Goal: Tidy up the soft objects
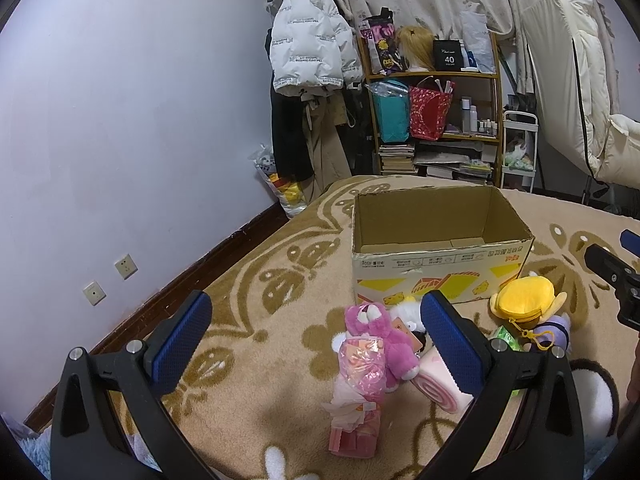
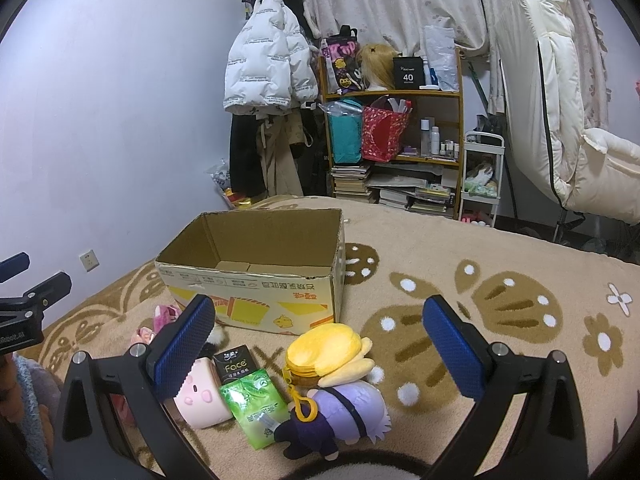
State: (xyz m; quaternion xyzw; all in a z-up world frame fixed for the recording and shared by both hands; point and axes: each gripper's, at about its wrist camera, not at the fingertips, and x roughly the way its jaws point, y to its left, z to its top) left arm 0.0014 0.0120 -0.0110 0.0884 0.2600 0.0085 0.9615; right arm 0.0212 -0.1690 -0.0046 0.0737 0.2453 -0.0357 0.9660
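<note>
An open cardboard box stands on a beige patterned blanket, with only its bottom flaps showing inside. In front of it lie soft toys: a pink plush bear, a pink wrapped bundle, a pink roll-shaped plush, a yellow plush, a purple doll, a green tissue pack and a dark tissue pack. My left gripper is open above the pink toys. My right gripper is open above the yellow plush.
The blanket covers a bed beside a pale wall. Behind stand a wooden shelf with bags and books, a hanging white jacket, a white cart and a folded white chair. The right tool shows at the left view's edge.
</note>
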